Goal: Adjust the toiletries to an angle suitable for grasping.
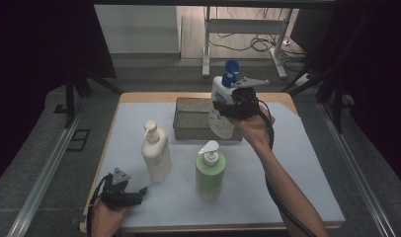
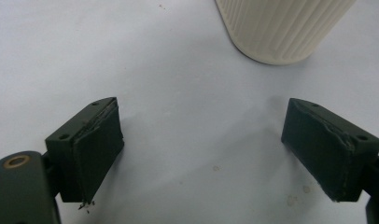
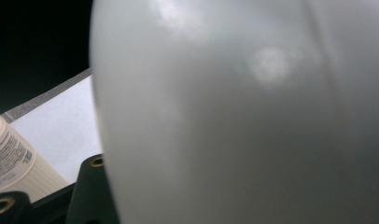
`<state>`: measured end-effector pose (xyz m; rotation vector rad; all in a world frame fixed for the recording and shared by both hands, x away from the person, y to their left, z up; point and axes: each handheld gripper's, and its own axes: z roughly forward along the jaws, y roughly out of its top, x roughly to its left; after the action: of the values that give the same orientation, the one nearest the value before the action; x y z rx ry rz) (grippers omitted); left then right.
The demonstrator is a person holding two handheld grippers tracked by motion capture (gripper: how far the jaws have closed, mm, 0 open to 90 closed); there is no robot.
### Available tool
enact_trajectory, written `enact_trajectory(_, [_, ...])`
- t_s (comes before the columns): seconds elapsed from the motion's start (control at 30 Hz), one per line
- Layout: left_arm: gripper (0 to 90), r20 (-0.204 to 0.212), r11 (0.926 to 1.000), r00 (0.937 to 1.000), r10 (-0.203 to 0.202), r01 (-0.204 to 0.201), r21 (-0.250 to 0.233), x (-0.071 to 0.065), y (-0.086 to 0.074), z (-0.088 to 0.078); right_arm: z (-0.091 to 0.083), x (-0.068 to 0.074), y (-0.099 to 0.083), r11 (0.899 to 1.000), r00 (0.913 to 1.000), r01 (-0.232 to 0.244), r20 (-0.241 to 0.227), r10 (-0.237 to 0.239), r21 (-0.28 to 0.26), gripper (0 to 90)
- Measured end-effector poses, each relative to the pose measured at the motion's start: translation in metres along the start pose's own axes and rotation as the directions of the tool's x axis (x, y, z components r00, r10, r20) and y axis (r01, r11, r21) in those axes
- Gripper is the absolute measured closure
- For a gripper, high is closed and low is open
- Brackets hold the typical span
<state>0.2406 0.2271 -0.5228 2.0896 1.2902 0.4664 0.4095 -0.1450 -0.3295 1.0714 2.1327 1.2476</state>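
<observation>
My right gripper [image 1: 227, 107] is shut on a white pump bottle with a blue head [image 1: 220, 91] and holds it tilted in the air above the grey metal tray [image 1: 198, 100]. In the right gripper view the bottle's white body [image 3: 248, 116] hides most of the jaws. My left gripper [image 1: 140, 194] rests low near the table's front left corner, open with nothing between its pads [image 2: 96, 149]. Just ahead of it stands the ribbed base of a cream pump bottle [image 2: 281, 28], and that cream bottle [image 1: 156, 155] stands upright on the mat.
A green pump bottle [image 1: 210, 173] stands upright at the front middle of the pale blue mat [image 1: 297, 163]. The cream bottle's label [image 3: 10, 158] is at the left of the right gripper view. Dark curtains flank the table, and a desk frame stands behind it.
</observation>
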Motion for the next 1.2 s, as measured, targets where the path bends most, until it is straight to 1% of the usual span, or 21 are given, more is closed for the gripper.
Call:
enact_trajectory(0.1, [12.1, 0.000, 1.0000, 1.0000, 0.000, 0.000, -0.001, 0.000, 0.000, 0.000, 0.008, 0.001, 0.004, 1.000, 1.0000, -0.003, 0.004, 0.003, -0.002, 40.7])
enact_trajectory(0.27, [12.1, 0.000, 1.0000, 1.0000, -0.001, 0.001, -0.002, 0.000, 0.000, 0.000, 0.016, 0.002, 0.007, 1.000, 1.0000, -0.006, 0.007, 0.006, -0.004, 40.7])
enact_trajectory(0.4, [12.1, -0.001, 1.0000, 1.0000, -0.001, 0.001, -0.001, 0.000, 0.000, 0.000, 0.026, 0.004, 0.010, 1.000, 0.9999, -0.016, 0.005, 0.016, -0.006, 40.7])
enact_trajectory(0.8, [12.1, -0.001, 1.0000, 1.0000, -0.001, 0.001, -0.002, 0.000, 0.000, 0.000, 0.057, 0.013, 0.020, 1.000, 0.9999, -0.011, 0.006, 0.011, -0.015, 40.8])
enact_trajectory(1.0, [12.1, -0.001, 1.0000, 1.0000, -0.001, 0.001, -0.002, 0.000, 0.000, 0.000, 0.072, 0.017, 0.021, 1.000, 0.9999, -0.016, 0.000, 0.016, -0.013, 40.8])
enact_trajectory(1.2, [12.1, -0.001, 1.0000, 1.0000, -0.001, 0.001, -0.001, 0.000, 0.000, 0.000, 0.084, 0.020, 0.021, 1.000, 1.0000, -0.008, 0.001, 0.008, -0.009, 40.8])
